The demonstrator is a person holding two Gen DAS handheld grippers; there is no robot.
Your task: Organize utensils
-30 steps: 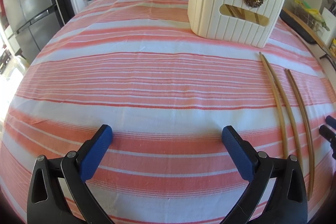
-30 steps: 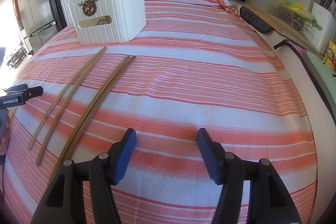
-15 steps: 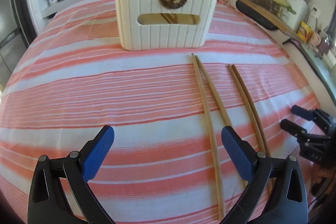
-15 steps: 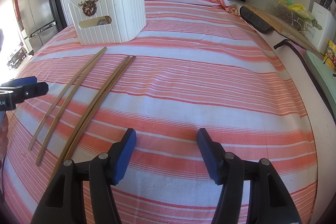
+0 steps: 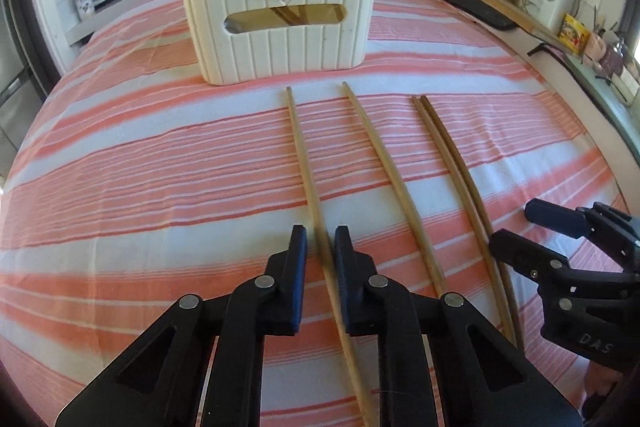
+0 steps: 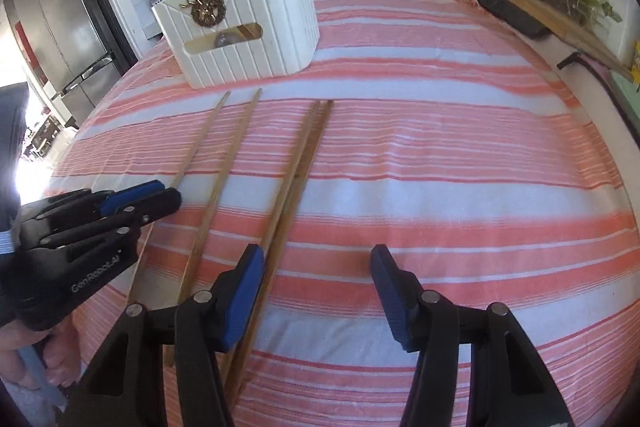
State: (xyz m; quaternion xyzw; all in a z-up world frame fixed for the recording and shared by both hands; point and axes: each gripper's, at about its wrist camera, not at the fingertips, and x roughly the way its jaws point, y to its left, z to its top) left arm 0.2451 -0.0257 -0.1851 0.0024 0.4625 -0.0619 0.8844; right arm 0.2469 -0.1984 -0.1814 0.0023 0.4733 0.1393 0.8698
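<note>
- Chopsticks are the task's things: four lie on the striped cloth (image 5: 160, 187) of the desk, just in front of the white holder (image 5: 276, 11), their far tips pointing at it.
- Leftmost chopstick (image 5: 308, 179) runs between the fingers of the left gripper (image 5: 320, 247), which are closing to a narrow gap around it; whether the pads already press on it I cannot tell, and it seems to rest on the cloth.
- Second chopstick (image 5: 384, 163) lies just to its right, apart; the darker pair (image 5: 452, 155) lies side by side, touching, further right.
- Right gripper (image 6: 316, 267) hovers with fingers about half open and closing slightly, holding nothing; its left finger is just beside the darker pair.
- Progress, as I judge it: early to middle. Some sticks already stand in the holder; four are left on the cloth.
- Left wrist view shows crossed sticks through the holder's slot and the knife block at far right.
- Right wrist view shows a person's hand (image 6: 36, 347) under the left gripper, the refrigerator, and the pan on the stove.
</note>
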